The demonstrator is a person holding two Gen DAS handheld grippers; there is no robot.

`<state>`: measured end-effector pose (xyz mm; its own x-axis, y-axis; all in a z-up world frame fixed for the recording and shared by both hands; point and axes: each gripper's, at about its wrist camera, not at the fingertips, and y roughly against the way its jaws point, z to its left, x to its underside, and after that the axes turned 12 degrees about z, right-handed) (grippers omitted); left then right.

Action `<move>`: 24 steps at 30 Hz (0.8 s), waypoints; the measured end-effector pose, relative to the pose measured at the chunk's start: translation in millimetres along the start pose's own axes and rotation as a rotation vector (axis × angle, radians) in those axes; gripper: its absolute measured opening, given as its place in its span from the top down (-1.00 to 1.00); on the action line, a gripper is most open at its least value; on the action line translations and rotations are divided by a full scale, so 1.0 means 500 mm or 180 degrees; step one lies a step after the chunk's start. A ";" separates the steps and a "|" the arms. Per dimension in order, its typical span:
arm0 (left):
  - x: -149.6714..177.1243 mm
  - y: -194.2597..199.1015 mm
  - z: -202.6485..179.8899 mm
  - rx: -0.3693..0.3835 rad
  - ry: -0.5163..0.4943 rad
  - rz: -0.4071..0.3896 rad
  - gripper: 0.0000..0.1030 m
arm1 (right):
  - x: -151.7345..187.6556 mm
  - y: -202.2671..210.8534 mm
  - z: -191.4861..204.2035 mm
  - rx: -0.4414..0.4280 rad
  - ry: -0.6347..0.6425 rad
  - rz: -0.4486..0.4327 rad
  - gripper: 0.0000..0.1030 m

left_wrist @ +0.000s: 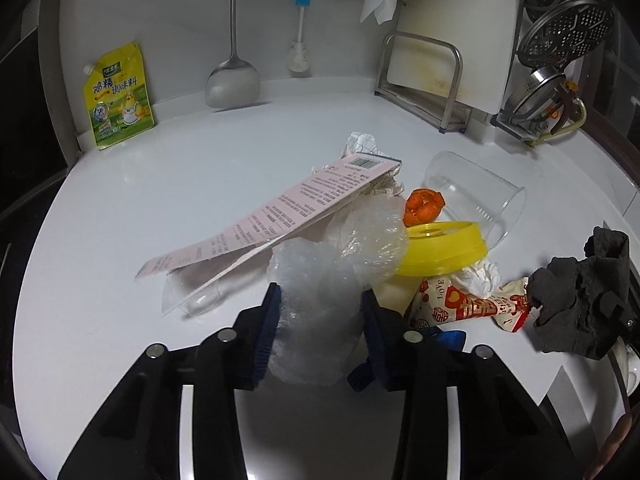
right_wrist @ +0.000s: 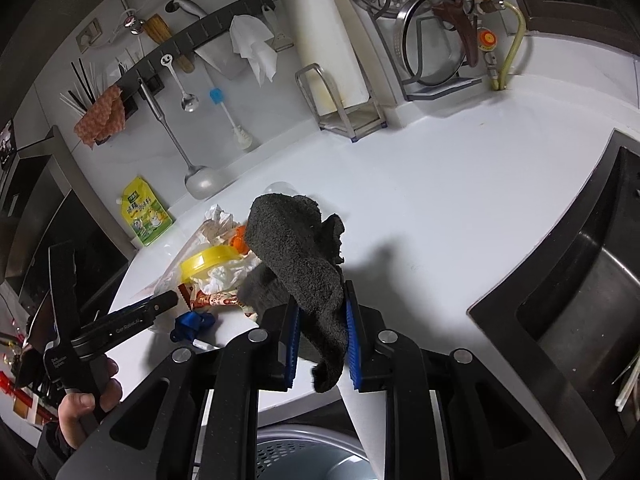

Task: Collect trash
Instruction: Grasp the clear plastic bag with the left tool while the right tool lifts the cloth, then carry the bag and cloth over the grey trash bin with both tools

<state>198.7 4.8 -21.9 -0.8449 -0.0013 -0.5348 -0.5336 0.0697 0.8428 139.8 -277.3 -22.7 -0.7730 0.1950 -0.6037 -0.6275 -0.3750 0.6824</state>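
Observation:
A heap of trash lies on the white counter (left_wrist: pixel 160 184). It holds a pink printed paper pack (left_wrist: pixel 280 216), crumpled clear plastic wrap (left_wrist: pixel 320 280), a yellow lid (left_wrist: pixel 440 248), orange peel (left_wrist: pixel 424 206), a tipped clear cup (left_wrist: pixel 472 196), white tissue (left_wrist: pixel 480 276) and a red-and-white snack wrapper (left_wrist: pixel 460 304). My left gripper (left_wrist: pixel 320 296) has both blue pads pressed against the clear plastic wrap. Just right of the heap, my right gripper (right_wrist: pixel 322 300) is shut on a dark grey cloth (right_wrist: pixel 296 240) that drapes over its fingers.
A yellow seasoning pouch (left_wrist: pixel 118 96), a hanging spatula (left_wrist: pixel 232 80) and a cutting-board rack (left_wrist: pixel 424 80) line the back wall. A steel sink (right_wrist: pixel 580 320) lies to the right. A pale perforated bin (right_wrist: pixel 304 456) sits below the counter edge. A hand (right_wrist: pixel 80 404) holds the left gripper.

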 end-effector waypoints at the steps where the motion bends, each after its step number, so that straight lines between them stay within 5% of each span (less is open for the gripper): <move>1: 0.001 0.005 0.002 0.0009 0.0007 -0.0018 0.32 | -0.001 0.003 0.001 0.0011 0.0003 -0.0012 0.63; 24: 0.106 0.201 -0.011 0.0088 -0.0162 -0.0429 0.36 | 0.061 0.091 0.061 0.0114 0.0104 -0.0203 0.63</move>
<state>100.1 6.2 34.6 -0.7623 0.0379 -0.6461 -0.6405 0.0998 0.7615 84.9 -261.1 2.5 -0.7282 0.1876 -0.6592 -0.6788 -0.3300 0.6560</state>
